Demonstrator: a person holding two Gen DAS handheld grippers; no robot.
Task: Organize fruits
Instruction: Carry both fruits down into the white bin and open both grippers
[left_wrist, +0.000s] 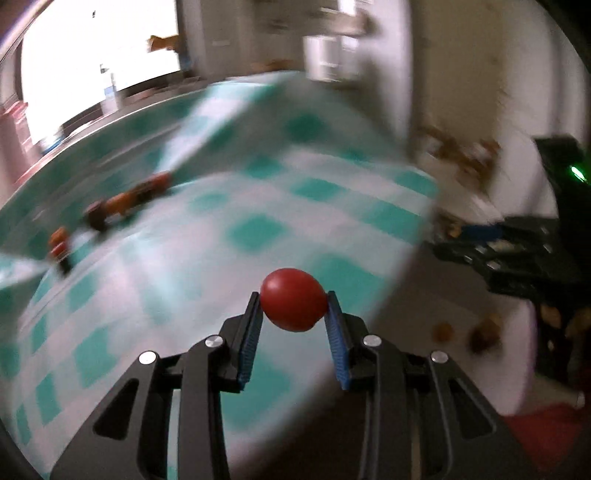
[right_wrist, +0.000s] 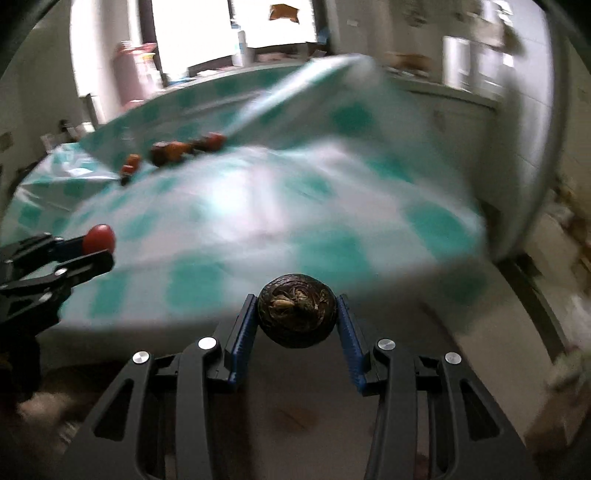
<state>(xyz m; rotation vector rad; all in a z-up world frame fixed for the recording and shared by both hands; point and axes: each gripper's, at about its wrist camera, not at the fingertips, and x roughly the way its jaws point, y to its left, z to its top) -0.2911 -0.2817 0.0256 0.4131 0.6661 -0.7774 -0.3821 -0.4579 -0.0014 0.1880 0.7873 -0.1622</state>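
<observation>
My left gripper is shut on a smooth red fruit and holds it above the near edge of the table. It also shows in the right wrist view at the left, with the red fruit between its fingers. My right gripper is shut on a dark brown, wrinkled round fruit, held in the air off the table's near edge. A blurred row of several orange and dark fruits lies at the far left of the table, also seen in the right wrist view.
The table wears a teal and white checked cloth, rucked up at the back. A black crate and small brown items sit on the floor to the right. A bright window is behind.
</observation>
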